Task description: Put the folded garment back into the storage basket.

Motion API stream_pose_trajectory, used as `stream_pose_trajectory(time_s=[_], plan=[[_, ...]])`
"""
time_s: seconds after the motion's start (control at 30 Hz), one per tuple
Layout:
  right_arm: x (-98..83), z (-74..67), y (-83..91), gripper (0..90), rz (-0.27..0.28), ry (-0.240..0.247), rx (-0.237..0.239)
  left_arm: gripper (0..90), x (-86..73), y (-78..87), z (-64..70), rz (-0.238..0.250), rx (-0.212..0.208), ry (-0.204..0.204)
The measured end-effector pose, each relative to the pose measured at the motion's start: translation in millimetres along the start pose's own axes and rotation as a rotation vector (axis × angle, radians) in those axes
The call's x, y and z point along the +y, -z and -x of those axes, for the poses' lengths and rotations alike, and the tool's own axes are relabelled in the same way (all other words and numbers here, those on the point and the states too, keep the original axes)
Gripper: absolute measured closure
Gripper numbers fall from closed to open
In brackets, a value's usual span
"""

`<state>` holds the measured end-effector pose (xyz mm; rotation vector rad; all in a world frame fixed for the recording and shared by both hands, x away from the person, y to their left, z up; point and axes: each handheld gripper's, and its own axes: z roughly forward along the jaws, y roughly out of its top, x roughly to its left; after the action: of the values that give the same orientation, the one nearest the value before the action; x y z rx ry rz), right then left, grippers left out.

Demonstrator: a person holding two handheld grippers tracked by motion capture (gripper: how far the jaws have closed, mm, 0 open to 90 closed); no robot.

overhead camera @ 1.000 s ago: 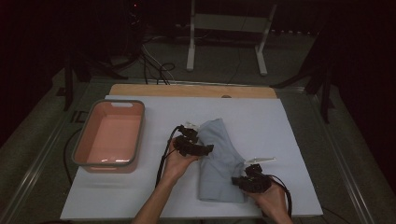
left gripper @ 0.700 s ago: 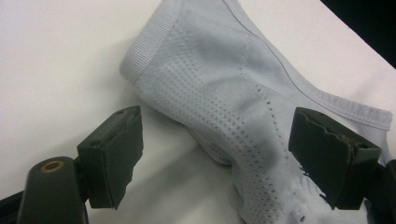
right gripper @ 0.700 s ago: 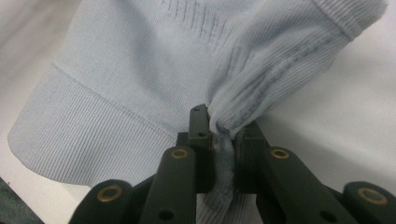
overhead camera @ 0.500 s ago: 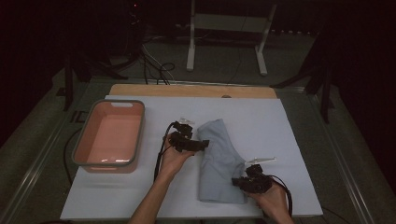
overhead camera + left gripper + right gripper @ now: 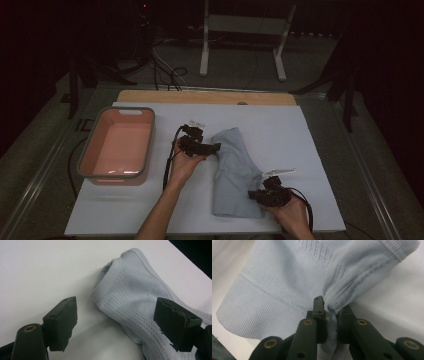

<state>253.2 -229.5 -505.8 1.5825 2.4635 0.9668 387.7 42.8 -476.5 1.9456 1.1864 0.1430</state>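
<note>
A pale blue knitted garment [image 5: 232, 170] lies folded in a long strip on the white sheet [image 5: 300, 135]. My left gripper [image 5: 212, 148] stands open at the garment's far left edge; in the left gripper view its jaws straddle the ribbed edge of the garment [image 5: 125, 292] without pressing on it. My right gripper [image 5: 255, 196] is shut on the garment's near right part. The right gripper view shows a bunched fold of the garment [image 5: 352, 285] pinched between the fingertips [image 5: 319, 307].
A salmon-coloured tub [image 5: 120, 145] with a grey rim sits on the left of the sheet. A wooden board edge [image 5: 205, 96] runs along the back. A metal stand [image 5: 240, 30] and cables lie on the floor behind.
The left hand has drifted a little toward the back and left along the garment's edge. The right hand and its grip have stayed still.
</note>
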Motion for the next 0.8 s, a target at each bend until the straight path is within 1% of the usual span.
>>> stream_pose_trajectory(time_s=[0.17,0.27,0.4,0.5,0.6,0.67,0.73,0.8], plan=[[-0.2,0.1,0.0,80.9,0.002,0.000,0.001,22.1,0.8,-5.7,-3.4,-0.007,0.003,0.010],[-0.7,0.5,-0.1,80.9,0.006,0.004,0.002,23.6,0.1,-9.3,-5.0,-0.020,0.005,0.015],[-0.6,0.5,-0.2,80.9,0.005,0.003,0.002,25.5,-1.3,-16.9,-3.8,-0.042,-0.001,0.017],[-0.7,0.4,-0.2,80.8,0.006,0.004,0.000,27.8,-2.9,-24.7,-3.9,-0.065,-0.008,0.029],[-0.8,0.5,-0.2,80.8,0.007,0.005,0.001,30.8,-4.4,-32.1,-3.9,-0.079,-0.026,0.048],[-0.7,0.1,-0.1,80.8,0.006,0.000,0.000,32.2,-4.4,-36.3,-3.9,-0.089,-0.034,0.053],[-0.9,0.8,-0.2,80.8,0.008,0.007,0.002,37.0,-3.1,-39.6,-4.1,-0.095,-0.034,0.052],[-0.8,0.5,-0.2,80.8,0.007,0.005,0.001,47.2,-0.7,-41.5,-4.0,-0.094,-0.025,0.045]])
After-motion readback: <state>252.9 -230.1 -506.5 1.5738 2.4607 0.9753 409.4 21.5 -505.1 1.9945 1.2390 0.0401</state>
